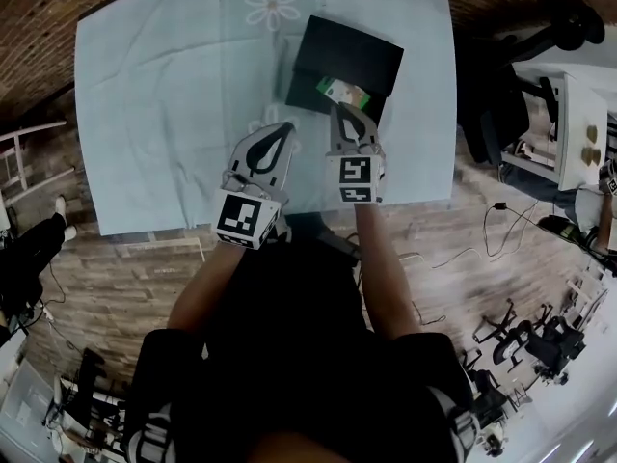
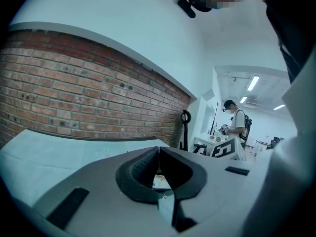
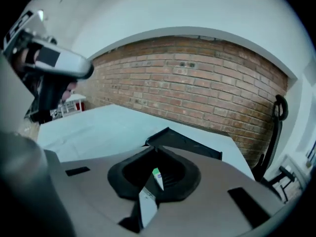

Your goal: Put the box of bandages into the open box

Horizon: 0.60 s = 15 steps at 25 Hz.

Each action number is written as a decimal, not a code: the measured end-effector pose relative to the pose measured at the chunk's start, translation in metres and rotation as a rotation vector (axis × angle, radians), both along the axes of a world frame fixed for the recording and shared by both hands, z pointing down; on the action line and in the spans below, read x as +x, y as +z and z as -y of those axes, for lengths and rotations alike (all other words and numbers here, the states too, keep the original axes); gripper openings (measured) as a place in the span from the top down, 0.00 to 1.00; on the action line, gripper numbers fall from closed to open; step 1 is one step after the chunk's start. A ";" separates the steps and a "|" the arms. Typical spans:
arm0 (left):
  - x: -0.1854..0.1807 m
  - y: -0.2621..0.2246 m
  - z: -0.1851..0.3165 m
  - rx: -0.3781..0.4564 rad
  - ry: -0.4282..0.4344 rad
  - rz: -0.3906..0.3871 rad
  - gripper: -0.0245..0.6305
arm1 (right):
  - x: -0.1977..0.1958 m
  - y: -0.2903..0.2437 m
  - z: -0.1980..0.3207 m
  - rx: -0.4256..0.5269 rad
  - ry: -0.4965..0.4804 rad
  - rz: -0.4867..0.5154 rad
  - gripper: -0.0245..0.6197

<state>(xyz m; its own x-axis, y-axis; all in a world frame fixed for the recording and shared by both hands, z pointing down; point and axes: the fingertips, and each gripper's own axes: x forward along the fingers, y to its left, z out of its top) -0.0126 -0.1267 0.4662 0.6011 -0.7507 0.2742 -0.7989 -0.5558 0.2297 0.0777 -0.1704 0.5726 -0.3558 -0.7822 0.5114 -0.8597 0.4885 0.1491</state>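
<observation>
The black open box (image 1: pixel 352 58) stands on the light blue tablecloth (image 1: pixel 164 95) at the far middle of the table. The green and white box of bandages (image 1: pixel 344 93) lies inside it at its near edge. My right gripper (image 1: pixel 339 110) hovers just in front of that edge, its tips together and nothing between them. In the right gripper view the right gripper (image 3: pixel 156 147) shows touching tips, with the bandage box (image 3: pixel 157 176) glimpsed below through the loop and the black box (image 3: pixel 188 142) just beyond. My left gripper (image 1: pixel 287 125) is shut and empty, left of the box; its tips (image 2: pixel 159 147) meet.
A flower print (image 1: pixel 273 6) marks the cloth behind the box. The table's near edge (image 1: pixel 289 215) lies just under both grippers. A brick wall (image 3: pixel 197 78) backs the table. A white desk (image 1: pixel 571 123) and cables stand to the right. A person (image 2: pixel 237 127) stands far off.
</observation>
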 end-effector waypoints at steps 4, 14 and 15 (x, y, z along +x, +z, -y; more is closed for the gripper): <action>0.002 -0.015 -0.013 0.031 -0.009 -0.004 0.91 | 0.005 -0.032 -0.016 0.015 0.036 0.130 0.91; 0.012 -0.044 -0.050 0.067 0.014 -0.005 0.91 | 0.026 -0.099 -0.075 0.052 0.122 0.334 0.92; 0.013 -0.046 -0.054 0.068 0.017 -0.008 0.91 | 0.028 -0.105 -0.083 0.053 0.134 0.359 0.92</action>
